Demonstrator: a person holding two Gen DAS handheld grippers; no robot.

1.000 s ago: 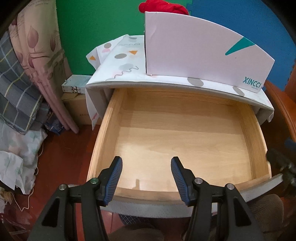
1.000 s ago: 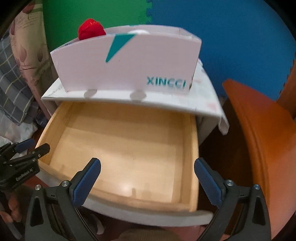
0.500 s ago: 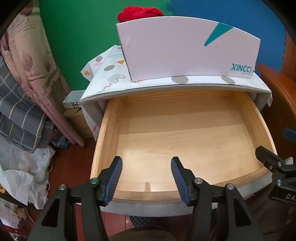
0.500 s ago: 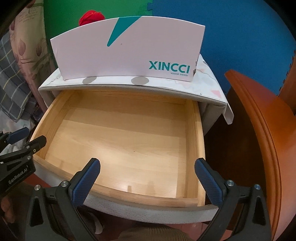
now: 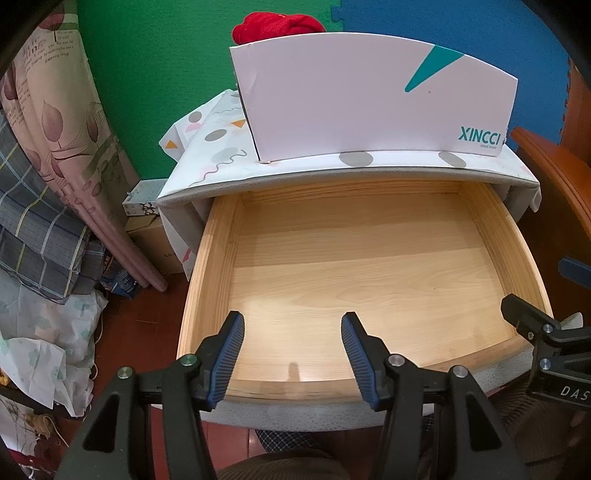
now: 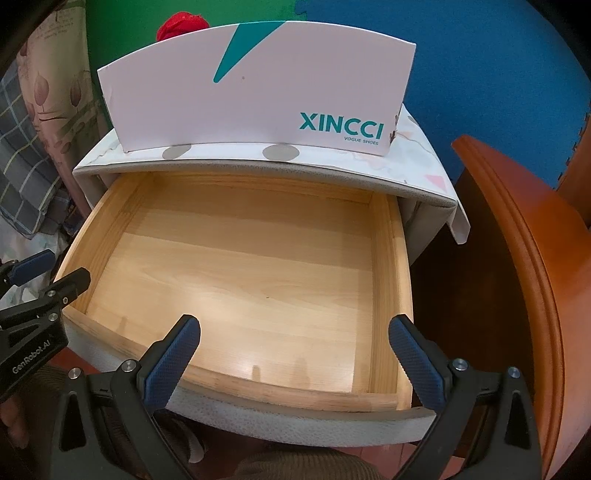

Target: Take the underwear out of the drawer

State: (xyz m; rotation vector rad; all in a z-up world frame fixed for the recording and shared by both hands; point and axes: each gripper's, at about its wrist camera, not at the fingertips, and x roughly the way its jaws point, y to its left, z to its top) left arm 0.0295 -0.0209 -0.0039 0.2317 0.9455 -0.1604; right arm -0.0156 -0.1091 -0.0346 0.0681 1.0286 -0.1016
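1. The drawer (image 5: 369,280) stands pulled out of the cabinet (image 5: 207,184), its wooden floor bare
2. The red underwear (image 5: 277,26) lies bunched in the white shoe box (image 5: 354,99), showing over its back left corner; the box sits on the cabinet top
3. The left gripper (image 5: 291,325) hovers over the drawer's front edge, jaws partly apart, gripping nothing
4. The right gripper (image 6: 295,328) hangs over the same front edge, nearer the right corner, jaws wide, gripping nothing
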